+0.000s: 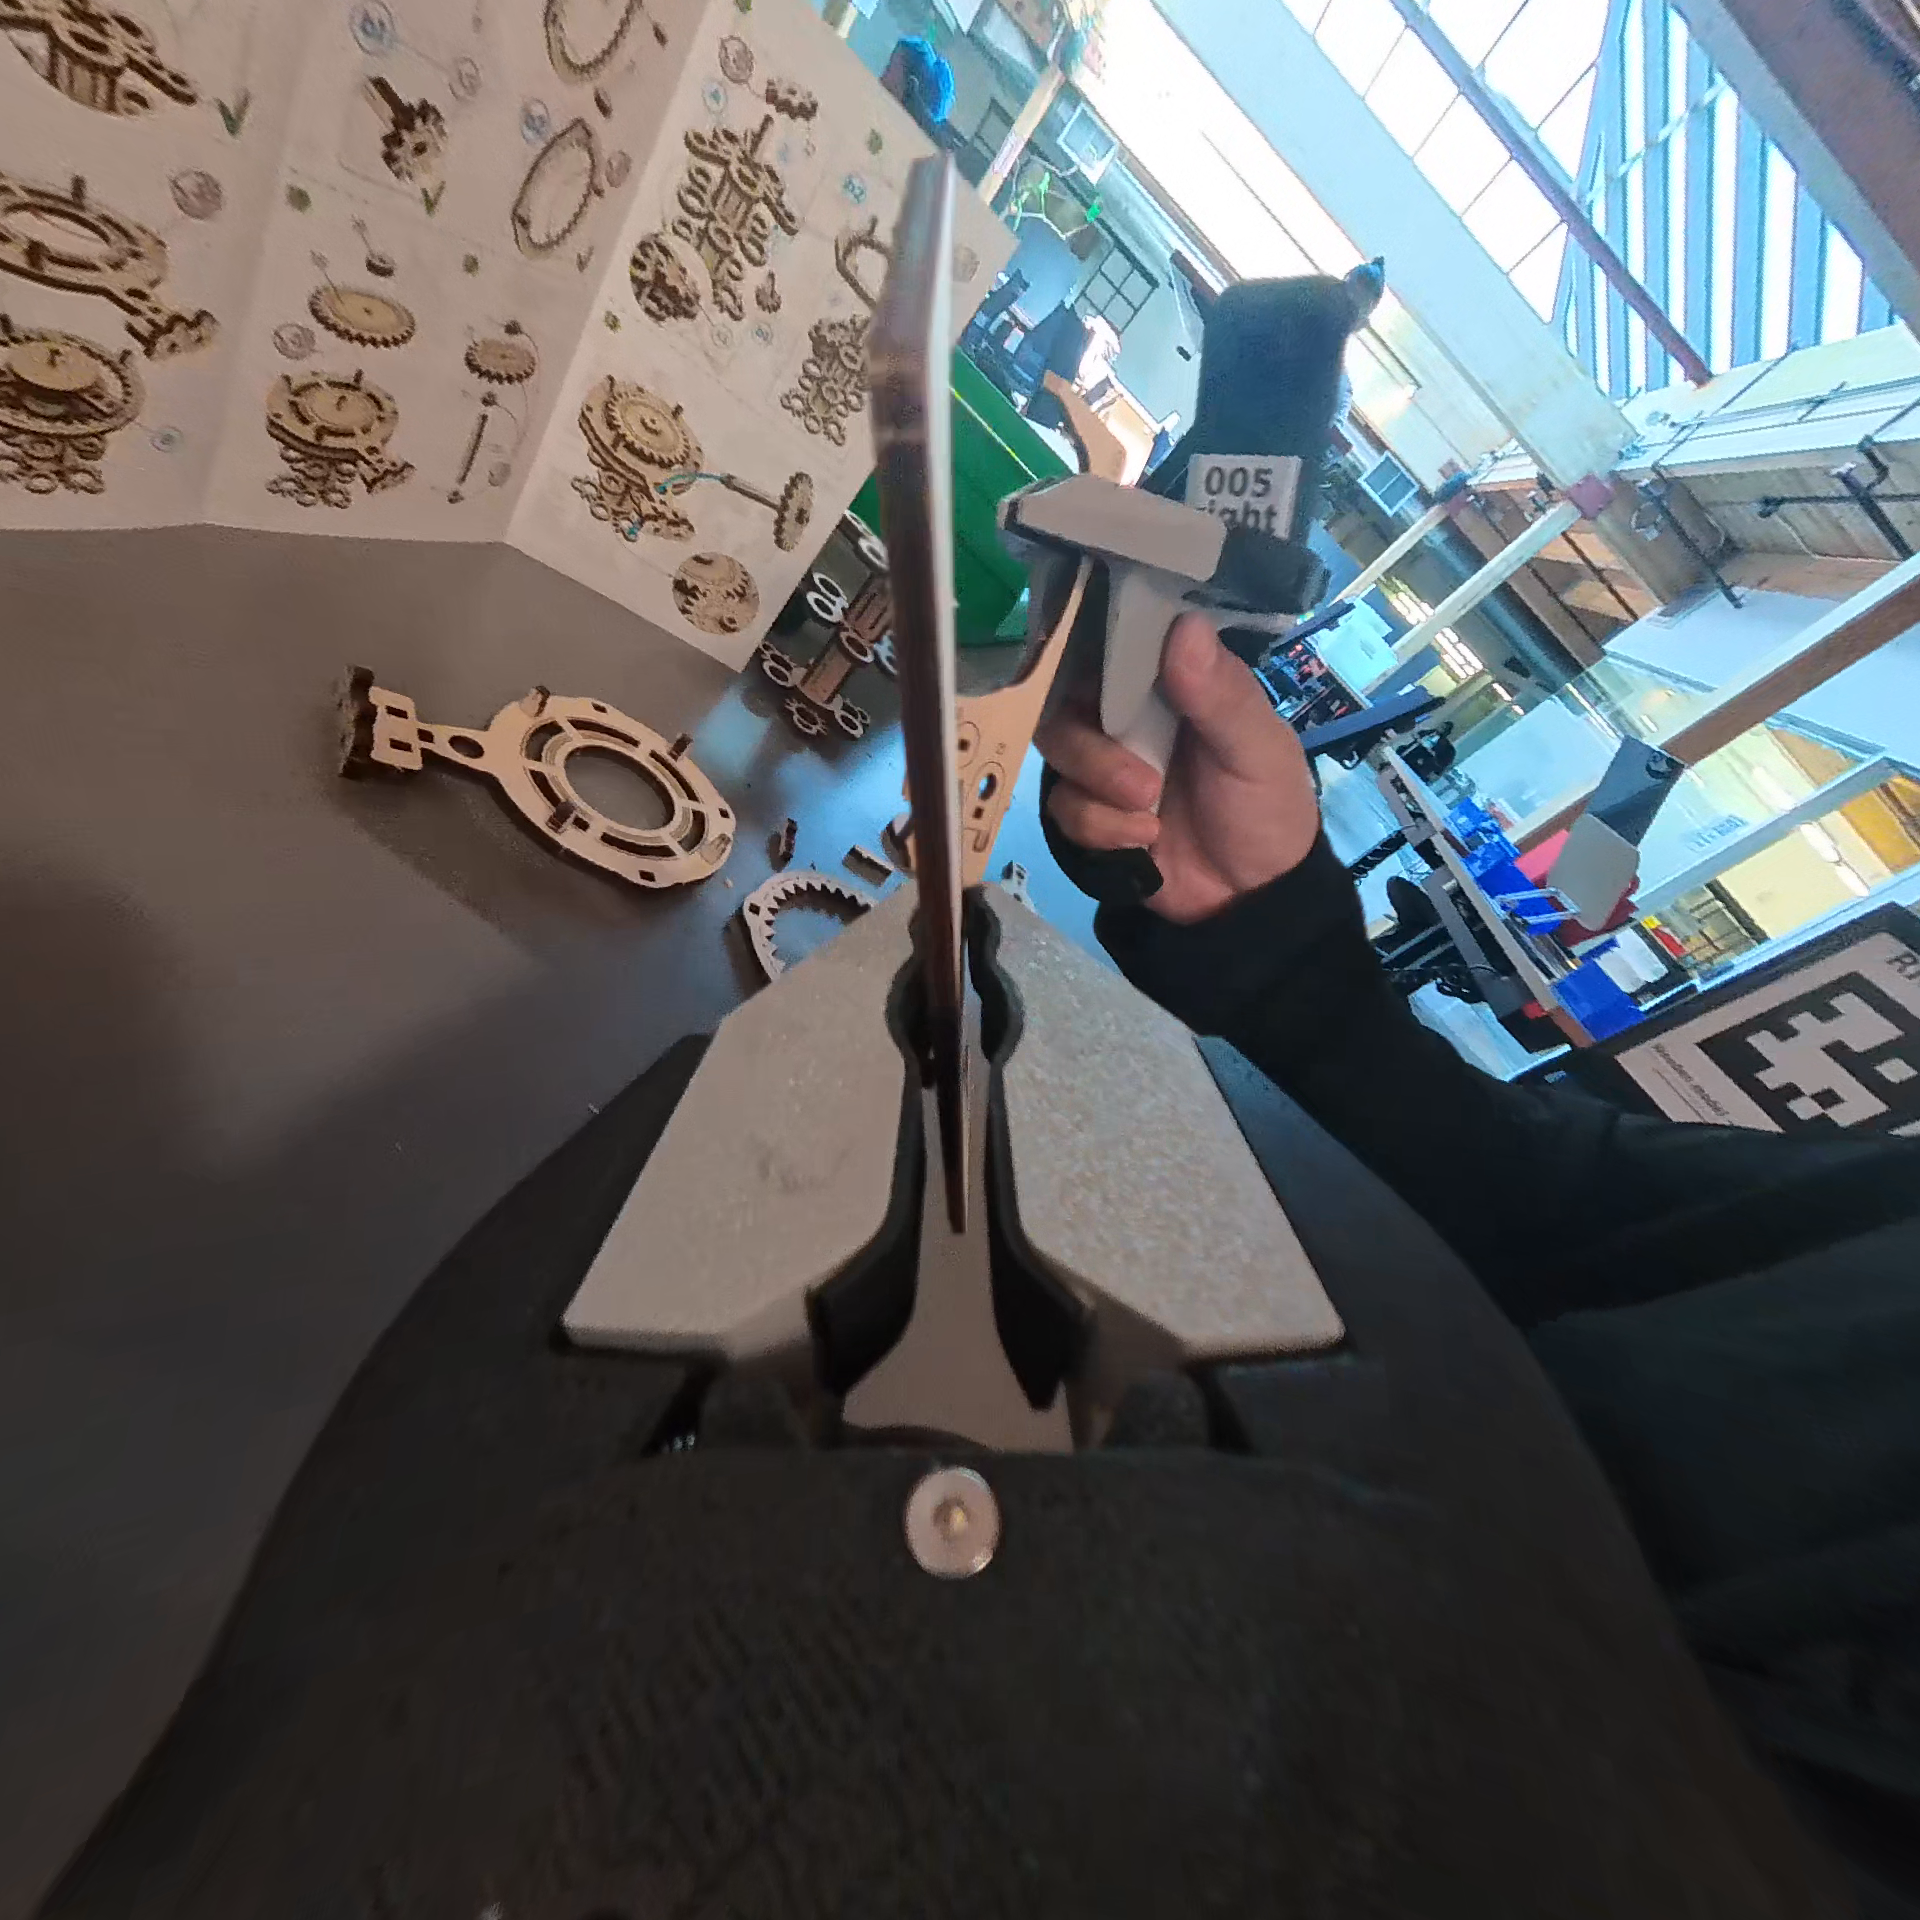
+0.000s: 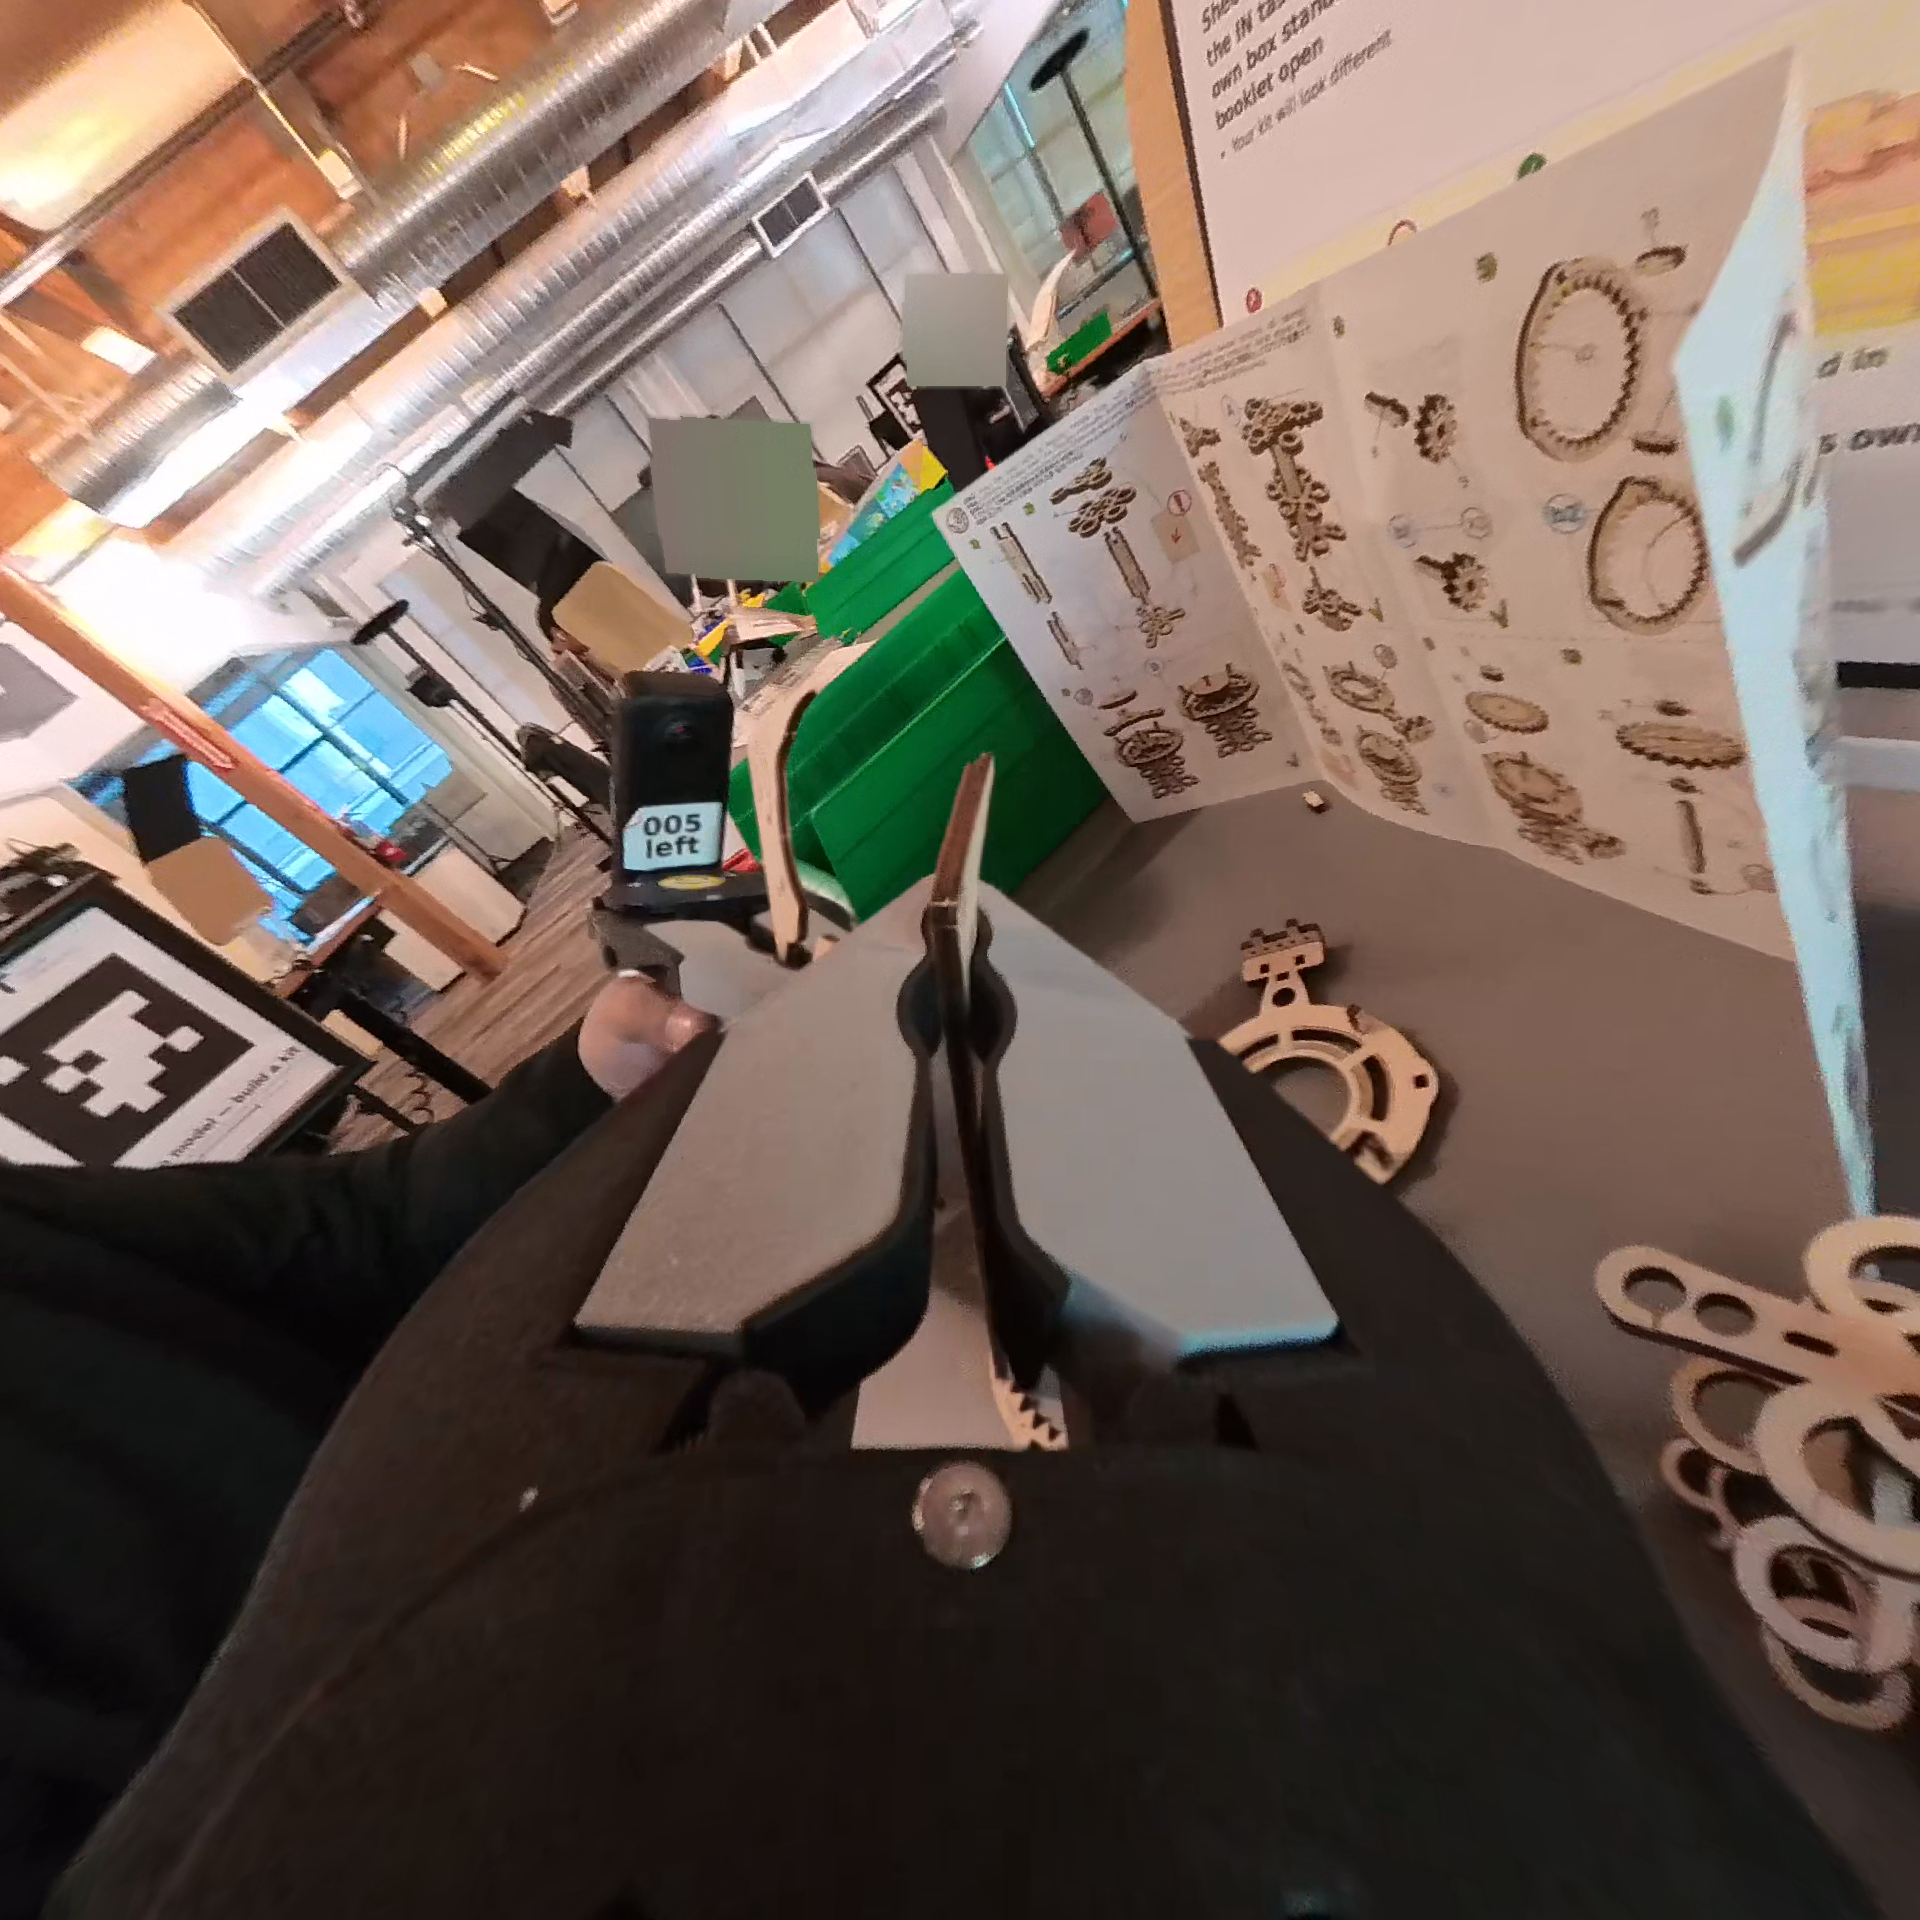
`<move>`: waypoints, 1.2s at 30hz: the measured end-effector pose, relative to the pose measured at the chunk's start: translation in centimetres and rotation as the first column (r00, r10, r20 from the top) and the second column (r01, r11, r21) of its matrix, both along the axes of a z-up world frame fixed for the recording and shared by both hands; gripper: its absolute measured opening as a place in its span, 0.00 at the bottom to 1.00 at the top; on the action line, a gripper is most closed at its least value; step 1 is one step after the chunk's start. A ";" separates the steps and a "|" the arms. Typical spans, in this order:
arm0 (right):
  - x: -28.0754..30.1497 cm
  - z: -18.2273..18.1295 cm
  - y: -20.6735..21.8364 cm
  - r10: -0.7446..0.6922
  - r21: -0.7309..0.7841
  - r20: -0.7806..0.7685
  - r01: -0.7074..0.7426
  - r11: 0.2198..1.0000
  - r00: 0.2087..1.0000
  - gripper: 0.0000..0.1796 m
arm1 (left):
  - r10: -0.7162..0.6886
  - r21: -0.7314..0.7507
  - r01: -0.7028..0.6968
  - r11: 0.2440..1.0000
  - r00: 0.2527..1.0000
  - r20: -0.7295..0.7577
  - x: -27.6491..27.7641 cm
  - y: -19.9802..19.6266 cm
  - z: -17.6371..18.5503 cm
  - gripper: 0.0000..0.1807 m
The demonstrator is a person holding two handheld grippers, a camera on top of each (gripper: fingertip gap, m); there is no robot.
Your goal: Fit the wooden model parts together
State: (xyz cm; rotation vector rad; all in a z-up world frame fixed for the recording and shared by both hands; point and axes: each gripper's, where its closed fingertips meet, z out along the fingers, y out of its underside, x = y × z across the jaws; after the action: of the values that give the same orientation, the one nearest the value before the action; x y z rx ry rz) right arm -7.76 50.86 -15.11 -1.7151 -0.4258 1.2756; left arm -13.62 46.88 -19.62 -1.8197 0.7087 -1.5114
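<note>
My left gripper [image 1: 948, 935] is shut on a thin curved wooden part [image 1: 920, 520], which I see edge-on, standing upright above the grey table [image 1: 260, 935]. My right gripper [image 2: 956, 966] is shut on a flat wooden arm [image 2: 966, 852], also edge-on, with a toothed end near its base. In the left wrist view a hand holds the right gripper [image 1: 1029, 530] just right of my part, and its slotted arm [image 1: 997, 748] hangs close beside it. In the right wrist view the left gripper [image 2: 727, 935] and its curved part [image 2: 774, 831] are to the left.
A ring-shaped wooden frame [image 1: 582, 790] [image 2: 1340, 1060] lies on the table, with a toothed ring segment [image 1: 800, 904] and small scraps near it. A part-built assembly with round holes [image 2: 1808, 1455] [image 1: 831, 644] sits nearby. A folded instruction sheet [image 1: 416, 260] [image 2: 1455, 582], a green bin [image 2: 914, 748] and a white box [image 2: 1766, 623] stand behind. One gripper's finger ends stand about 9 cm off the other's.
</note>
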 end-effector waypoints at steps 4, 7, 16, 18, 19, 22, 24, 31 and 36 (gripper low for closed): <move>-0.2 0.5 -0.3 0.046 -0.035 -0.063 -0.048 0.998 0.997 0.00 | -0.036 0.003 0.036 0.999 0.999 -0.007 0.1 -0.5 -0.1 0.00; 0.1 1.1 -0.4 0.053 -0.047 -0.087 -0.057 0.997 0.995 0.00 | -0.066 -0.009 0.066 0.998 0.998 0.018 -0.1 -0.9 0.4 0.00; -1.3 -0.1 -2.3 0.219 -0.176 -0.086 -0.231 0.957 0.972 0.00 | -0.332 -0.020 0.332 0.943 0.941 -0.064 -0.4 -5.4 -0.8 0.00; -1.3 -0.1 -3.3 0.279 -0.195 -0.075 -0.288 0.938 0.957 0.00 | -0.328 -0.002 0.330 0.944 0.940 -0.088 -0.5 -5.5 -0.9 0.00; -1.0 -0.1 -3.9 0.298 -0.199 -0.068 -0.306 0.931 0.952 0.00 | -0.328 -0.001 0.329 0.944 0.941 -0.085 -0.6 -5.4 -0.8 0.00; 0.8 -0.1 -5.9 0.330 -0.210 -0.014 -0.325 0.922 0.944 0.00 | -0.316 0.003 0.318 0.948 0.946 -0.074 -1.0 -5.1 -0.2 0.00; 1.9 -0.3 -7.0 0.334 -0.222 0.019 -0.321 0.920 0.943 0.00 | -0.318 0.013 0.320 0.947 0.944 -0.093 -1.1 -4.9 -0.1 0.00; 2.6 -1.0 -7.0 0.304 -0.223 -0.013 -0.299 0.928 0.953 0.00 | -0.327 -0.036 0.325 0.945 0.941 -0.091 -0.6 -4.7 -1.1 0.00; 1.7 -2.1 -7.3 0.337 -0.237 -0.012 -0.330 0.914 0.942 0.00 | -0.308 -0.056 0.304 0.951 0.949 -0.072 -1.2 -4.2 -1.0 0.00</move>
State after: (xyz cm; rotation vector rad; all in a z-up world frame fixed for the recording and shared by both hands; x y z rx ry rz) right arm -6.07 43.61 -17.24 -1.9188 -0.6261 1.6010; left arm -14.86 42.65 -20.62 -1.8769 1.0451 -1.6667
